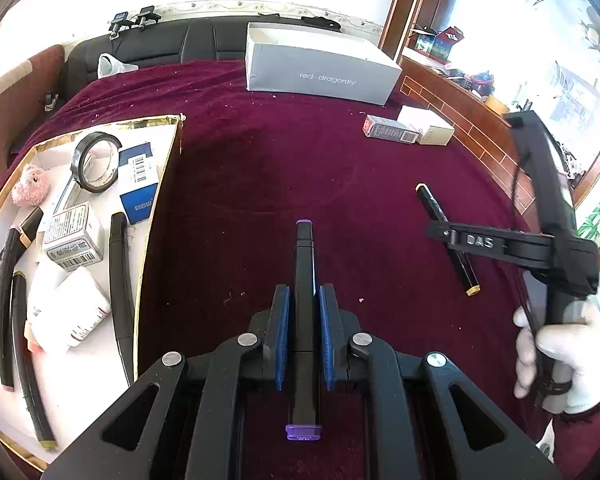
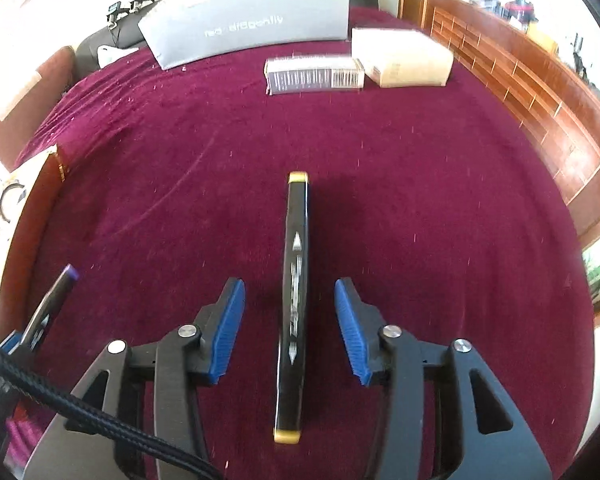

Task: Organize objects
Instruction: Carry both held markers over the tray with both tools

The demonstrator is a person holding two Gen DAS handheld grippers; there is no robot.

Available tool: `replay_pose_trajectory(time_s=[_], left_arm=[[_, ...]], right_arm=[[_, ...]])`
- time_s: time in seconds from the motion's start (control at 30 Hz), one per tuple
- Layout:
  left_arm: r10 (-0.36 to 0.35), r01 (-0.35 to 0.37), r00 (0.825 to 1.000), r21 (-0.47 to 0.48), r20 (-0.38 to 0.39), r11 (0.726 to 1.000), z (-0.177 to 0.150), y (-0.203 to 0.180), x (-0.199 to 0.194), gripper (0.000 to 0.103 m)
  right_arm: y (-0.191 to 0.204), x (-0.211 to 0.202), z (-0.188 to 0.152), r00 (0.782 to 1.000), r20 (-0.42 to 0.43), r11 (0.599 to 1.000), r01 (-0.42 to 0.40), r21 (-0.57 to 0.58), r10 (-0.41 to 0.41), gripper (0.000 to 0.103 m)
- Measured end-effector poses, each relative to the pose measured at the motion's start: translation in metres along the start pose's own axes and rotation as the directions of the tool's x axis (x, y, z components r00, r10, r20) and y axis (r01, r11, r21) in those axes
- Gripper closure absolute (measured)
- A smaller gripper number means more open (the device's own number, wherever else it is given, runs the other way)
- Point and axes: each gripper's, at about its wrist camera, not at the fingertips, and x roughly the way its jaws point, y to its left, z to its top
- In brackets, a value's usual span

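My left gripper (image 1: 304,336) is shut on a black marker with purple ends (image 1: 305,312), held above the maroon cloth. The same marker shows at the left edge of the right wrist view (image 2: 48,312). My right gripper (image 2: 290,324) is open, its blue pads on either side of a black marker with yellow ends (image 2: 294,300) that lies on the cloth between them, untouched. In the left wrist view that marker (image 1: 432,204) lies under the right gripper (image 1: 446,234).
A gold-edged white tray (image 1: 162,184) at the left holds several markers, a tape roll (image 1: 96,160), small boxes and a pink plush (image 1: 30,184). A grey shoebox (image 1: 320,68) stands at the back. Two small boxes (image 1: 388,128) (image 1: 428,124) lie at the right.
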Motion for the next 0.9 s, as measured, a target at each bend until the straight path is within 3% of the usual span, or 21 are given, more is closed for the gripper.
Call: replay_pose_trajectory(time_s=[0.03,0.1,0.33,0.5,0.7,0.9], left_arm=[[0.0,0.0,1.0,-0.001,0.001,1.0,0.0,0.0,-0.001,0.091],[-0.003,0.003,1.0,-0.006,0.005,1.0,-0.001,0.003,-0.004,0.091],[-0.014,0.015,0.999,-0.019,0.033,1.0,-0.004,0.011,-0.022,0.091],[-0.011,0.014,0.998,-0.038,0.066,0.999,-0.007,0.025,-0.046,0.091],[0.046,-0.038,0.991,-0.064,0.128,0.997,-0.006,0.057,-0.087,0.091],[0.165,-0.148,0.971,-0.106,0.173,0.983,0.005,0.112,-0.118,0.091]], right_arm=[[0.001,0.0,0.001,1.0,0.011,1.0,0.019,-0.005,-0.019,0.084],[-0.001,0.0,0.001,1.0,0.012,1.0,0.014,-0.006,-0.014,0.091],[-0.017,-0.024,-0.009,0.992,0.034,0.991,-0.12,0.066,0.118,0.091],[-0.004,-0.053,-0.012,0.977,0.078,0.978,-0.205,0.047,0.201,0.091],[0.049,-0.097,-0.008,0.941,0.12,0.948,-0.309,-0.069,0.316,0.09],[0.121,-0.122,0.001,0.898,0.089,0.893,-0.411,-0.186,0.432,0.09]])
